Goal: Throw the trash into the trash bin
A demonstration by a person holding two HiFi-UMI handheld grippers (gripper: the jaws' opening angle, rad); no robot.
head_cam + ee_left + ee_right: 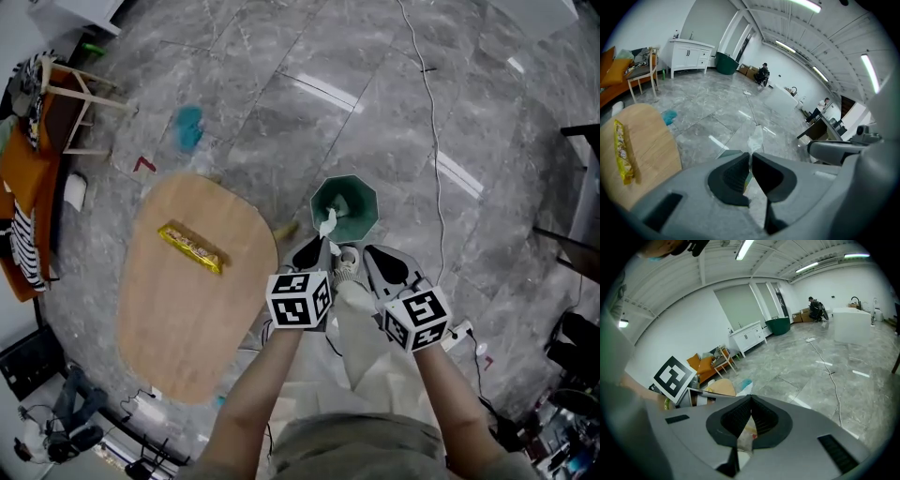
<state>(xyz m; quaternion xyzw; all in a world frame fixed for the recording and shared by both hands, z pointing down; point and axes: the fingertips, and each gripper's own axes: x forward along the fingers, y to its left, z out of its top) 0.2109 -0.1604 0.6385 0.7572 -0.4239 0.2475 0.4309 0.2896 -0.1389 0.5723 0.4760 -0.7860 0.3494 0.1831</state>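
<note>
The green trash bin [344, 208] stands on the floor just past both grippers. My left gripper [323, 246] is shut on a thin strip of whitish plastic trash [327, 223] that sticks up over the bin's near rim. In the left gripper view the same plastic [755, 138] pokes out past the left gripper [750, 157]. My right gripper [367, 253] is beside it, shut on crumpled clear plastic [746, 434] that shows behind the closed right gripper [750, 401]. A pale bag [361, 328] hangs between and below the two grippers.
A rounded wooden table [169, 309] lies to the left with a yellow snack bar [192, 247] on it. A blue scrap [188, 127] and a white cable [433, 141] are on the grey floor. A chair [66, 103] stands far left.
</note>
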